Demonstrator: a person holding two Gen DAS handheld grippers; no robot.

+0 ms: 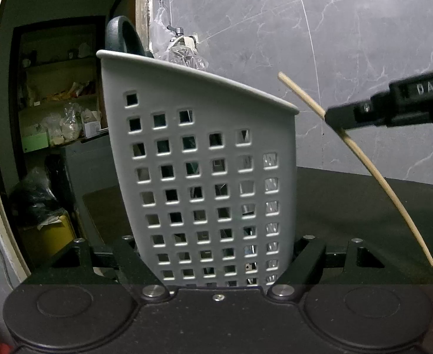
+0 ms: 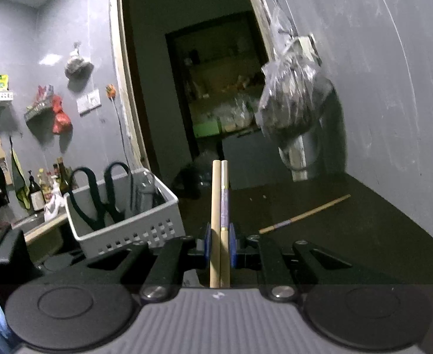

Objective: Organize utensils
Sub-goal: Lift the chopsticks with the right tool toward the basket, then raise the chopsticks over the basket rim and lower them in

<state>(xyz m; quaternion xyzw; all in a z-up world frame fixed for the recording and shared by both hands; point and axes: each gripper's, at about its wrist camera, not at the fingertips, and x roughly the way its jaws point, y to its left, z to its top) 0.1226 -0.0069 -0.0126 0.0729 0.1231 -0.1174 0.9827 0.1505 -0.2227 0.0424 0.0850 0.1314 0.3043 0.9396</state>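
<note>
Now, at centre-left of the left view, the left gripper (image 1: 216, 262) clamps the white basket (image 1: 198, 159). To its right, the right gripper (image 2: 218, 243) pinches two chopsticks (image 2: 220, 206) by narrow fingers; they could twist, miss the rim and fall. Another chopstick (image 2: 304, 214) lies on the tabletop (image 2: 363, 236), lower right.

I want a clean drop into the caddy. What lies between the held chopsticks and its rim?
Nothing: in the left wrist view only bare wall shows between the chopsticks in the right gripper and the caddy rim.
</note>
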